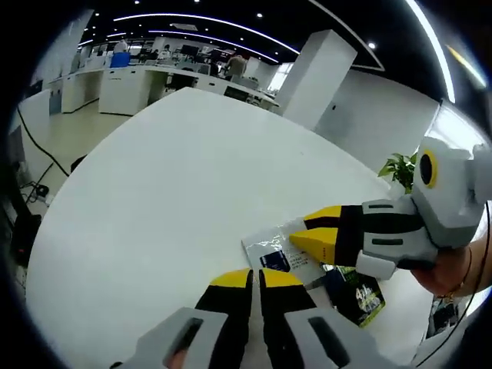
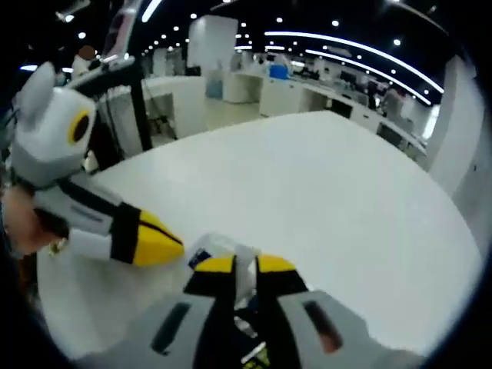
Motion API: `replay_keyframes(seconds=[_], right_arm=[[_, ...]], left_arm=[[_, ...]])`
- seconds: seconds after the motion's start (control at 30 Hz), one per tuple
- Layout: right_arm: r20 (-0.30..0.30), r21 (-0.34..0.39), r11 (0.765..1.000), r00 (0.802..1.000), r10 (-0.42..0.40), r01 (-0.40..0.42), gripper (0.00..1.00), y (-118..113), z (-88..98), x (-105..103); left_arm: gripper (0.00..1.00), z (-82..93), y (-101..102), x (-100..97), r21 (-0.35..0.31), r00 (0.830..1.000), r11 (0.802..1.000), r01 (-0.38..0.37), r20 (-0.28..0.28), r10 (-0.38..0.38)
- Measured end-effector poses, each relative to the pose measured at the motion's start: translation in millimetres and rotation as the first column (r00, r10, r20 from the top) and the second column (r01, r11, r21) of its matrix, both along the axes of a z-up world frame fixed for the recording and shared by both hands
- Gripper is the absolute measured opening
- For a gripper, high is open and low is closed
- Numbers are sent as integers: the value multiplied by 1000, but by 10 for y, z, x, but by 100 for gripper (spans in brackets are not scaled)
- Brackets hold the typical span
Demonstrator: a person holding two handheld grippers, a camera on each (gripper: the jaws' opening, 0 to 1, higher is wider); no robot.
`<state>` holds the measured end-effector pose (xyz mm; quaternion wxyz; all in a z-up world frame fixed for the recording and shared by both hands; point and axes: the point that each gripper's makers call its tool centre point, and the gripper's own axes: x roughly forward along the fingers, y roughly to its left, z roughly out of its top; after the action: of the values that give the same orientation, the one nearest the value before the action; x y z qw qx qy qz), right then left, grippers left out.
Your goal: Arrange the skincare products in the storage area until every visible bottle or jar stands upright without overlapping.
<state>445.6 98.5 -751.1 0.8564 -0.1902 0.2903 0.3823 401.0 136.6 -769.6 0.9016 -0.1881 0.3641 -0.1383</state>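
Observation:
A clear plastic sachet (image 1: pixel 270 254) with a dark blue label lies on the white table (image 1: pixel 169 200). My right gripper (image 1: pixel 311 231) comes in from the right and is shut on the sachet's edge. In the right gripper view the clear sachet (image 2: pixel 231 250) sits pinched between my right gripper's (image 2: pixel 244 266) yellow tips. My left gripper (image 1: pixel 256 278) is shut with nothing in it, just in front of the sachet. The same left gripper (image 2: pixel 173 244) points in from the left, its tip close beside the sachet. A dark green packet (image 1: pixel 360 296) lies flat behind the sachet.
The large round white table (image 2: pixel 330 192) stretches ahead. A potted plant (image 1: pixel 400 165) stands past its right edge. A hand (image 1: pixel 450 273) holds the right gripper. Office desks and a white column (image 1: pixel 315 77) stand in the background.

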Motion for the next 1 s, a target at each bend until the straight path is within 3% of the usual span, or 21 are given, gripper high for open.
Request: replay_keyframes(seconds=[0.27, 0.47, 0.57, 0.77, 0.83, 0.9, 0.93, 1.0], right_arm=[[32, -7, 1000, 999, -21, 22, 11, -21, 84, -40], [94, 21, 1000, 995, -23, 22, 13, 30, 293, -72], [70, 113, 993, 997, 13, -21, 13, 143, 448, -246], [-66, 253, 966, 995, 73, -54, 11, 163, 585, -674], [-84, 242, 964, 987, 134, -111, 9, 107, 578, -821], [-63, 209, 967, 985, 164, -147, 9, -7, 586, -933], [-42, 203, 965, 983, 179, -167, 9, -44, 606, -970], [-24, 200, 962, 981, 194, -185, 9, -153, 644, -1077]], left_arm=[[4, 17, 47, 3, 53, 1000, 999, 4, 21, -5], [5, 124, 19, -86, 117, 997, 992, 37, 64, -45], [5, 187, -62, -201, 143, 991, 986, 90, 82, -102], [4, 100, -338, -453, 175, 964, 952, 252, 41, -263], [4, 15, -385, -483, 193, 957, 940, 282, 10, -289], [3, -74, -365, -476, 231, 954, 928, 293, -13, -298], [3, -52, -285, -391, 278, 959, 924, 263, 31, -282], [4, -72, -340, -404, 245, 959, 930, 274, 8, -285]])
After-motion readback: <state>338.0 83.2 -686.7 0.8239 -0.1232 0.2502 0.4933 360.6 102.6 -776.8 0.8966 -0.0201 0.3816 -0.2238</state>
